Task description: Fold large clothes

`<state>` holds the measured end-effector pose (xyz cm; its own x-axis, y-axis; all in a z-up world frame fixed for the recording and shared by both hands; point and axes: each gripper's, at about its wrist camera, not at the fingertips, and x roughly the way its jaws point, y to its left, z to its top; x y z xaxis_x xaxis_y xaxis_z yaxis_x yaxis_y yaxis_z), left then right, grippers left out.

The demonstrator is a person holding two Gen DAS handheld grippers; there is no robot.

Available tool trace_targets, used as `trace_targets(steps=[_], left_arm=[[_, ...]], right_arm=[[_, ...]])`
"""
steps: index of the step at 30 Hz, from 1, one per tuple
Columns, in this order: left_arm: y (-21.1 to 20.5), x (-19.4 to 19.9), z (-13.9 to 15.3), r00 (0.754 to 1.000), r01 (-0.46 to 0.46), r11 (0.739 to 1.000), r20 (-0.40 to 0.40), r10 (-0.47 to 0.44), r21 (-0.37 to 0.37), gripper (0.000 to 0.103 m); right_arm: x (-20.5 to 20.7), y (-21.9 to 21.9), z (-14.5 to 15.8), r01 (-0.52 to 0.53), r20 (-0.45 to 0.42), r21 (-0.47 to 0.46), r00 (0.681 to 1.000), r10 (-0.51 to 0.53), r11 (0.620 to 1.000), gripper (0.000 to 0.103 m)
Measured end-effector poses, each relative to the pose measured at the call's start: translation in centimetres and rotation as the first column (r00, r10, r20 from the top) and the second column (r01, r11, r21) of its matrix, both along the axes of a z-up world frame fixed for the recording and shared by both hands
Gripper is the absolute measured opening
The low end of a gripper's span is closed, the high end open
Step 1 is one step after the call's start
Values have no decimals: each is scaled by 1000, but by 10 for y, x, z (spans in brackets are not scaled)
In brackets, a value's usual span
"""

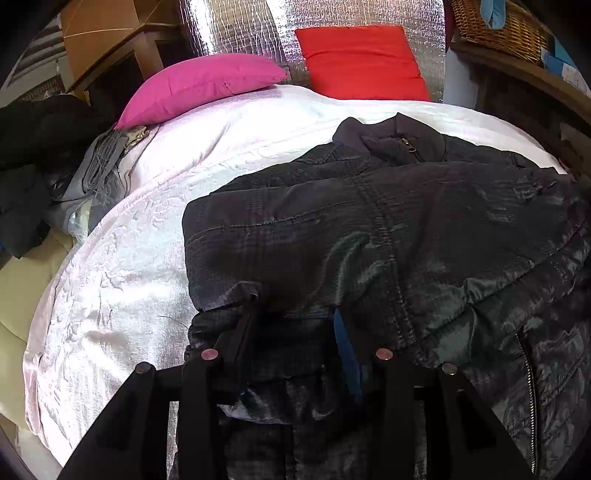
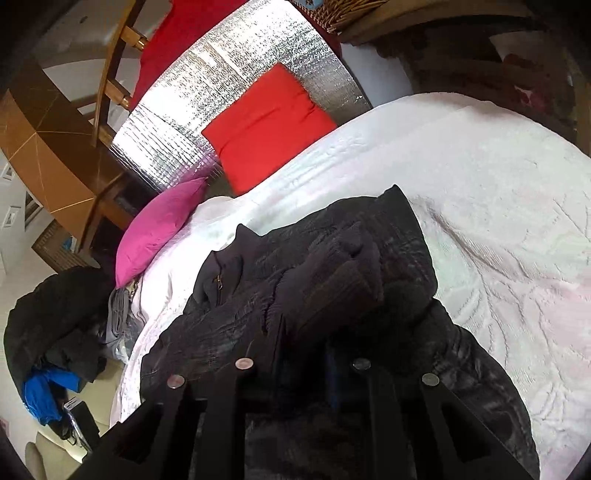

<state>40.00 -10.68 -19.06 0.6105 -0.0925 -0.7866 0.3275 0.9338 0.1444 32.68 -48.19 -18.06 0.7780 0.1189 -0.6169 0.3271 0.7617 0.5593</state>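
Observation:
A large dark quilted jacket (image 1: pixel 369 221) lies on the white bedspread (image 1: pixel 147 221), its zip collar toward the pillows. My left gripper (image 1: pixel 293 325) hangs over the jacket's near left corner. Its fingers straddle a fold of the fabric; the blue pad (image 1: pixel 345 354) shows bare with a dark gap beside it, so it reads as open. In the right wrist view my right gripper (image 2: pixel 306 339) is shut on a bunched part of the jacket (image 2: pixel 332 266), which rises in a ridge from between the fingers. Bare bedspread (image 2: pixel 498 221) spreads to the right.
A pink pillow (image 1: pixel 203 85) and a red cushion (image 1: pixel 362 62) lean on a silver foil panel (image 1: pixel 240 29) at the bed's head. Dark clothes (image 2: pixel 55 325) are heaped off the bed's left side, below a wooden table (image 2: pixel 48 147). A wicker basket (image 1: pixel 498 26) sits at the upper right.

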Motion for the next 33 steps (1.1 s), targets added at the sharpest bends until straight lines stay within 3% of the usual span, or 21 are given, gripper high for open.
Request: trace_targets(steps=[4,7,10,13,17,27,30,33], left_arm=[[8,3,6,1000,-11,999,-15,11,-42,52],[17,5,14,999,-43,996,2,43,-84,52],[25,7,19,997,-73,991,24,76,-109,54],[23,15,5,996,-80,994,-35,77,-80,55],[14,13,4,998,-64,998,-6,64,-25,56],[15,11,12,997,-83,994,1,83,-74,56],[10,8,12,998,-68,995,1,69,-79,56],[2,9,5,998,-62,997,1,62,-36,58]], right_arm=[[2,-9,-11,-2,-39,49,999,4,999,21],[1,-19,-22,11,-61,127,998,-3,992,21],[-5,-18,-14,13,-46,97,999,-9,995,20],[-7,-15,-12,1,-53,59,999,2,998,20],[-2,-19,-26,10,-117,89,993,0,996,20],[1,-34,-36,29,-126,239,992,1,971,24],[2,-34,-39,30,-129,259,992,4,965,33],[4,-29,-40,-5,-92,289,995,33,957,60]])
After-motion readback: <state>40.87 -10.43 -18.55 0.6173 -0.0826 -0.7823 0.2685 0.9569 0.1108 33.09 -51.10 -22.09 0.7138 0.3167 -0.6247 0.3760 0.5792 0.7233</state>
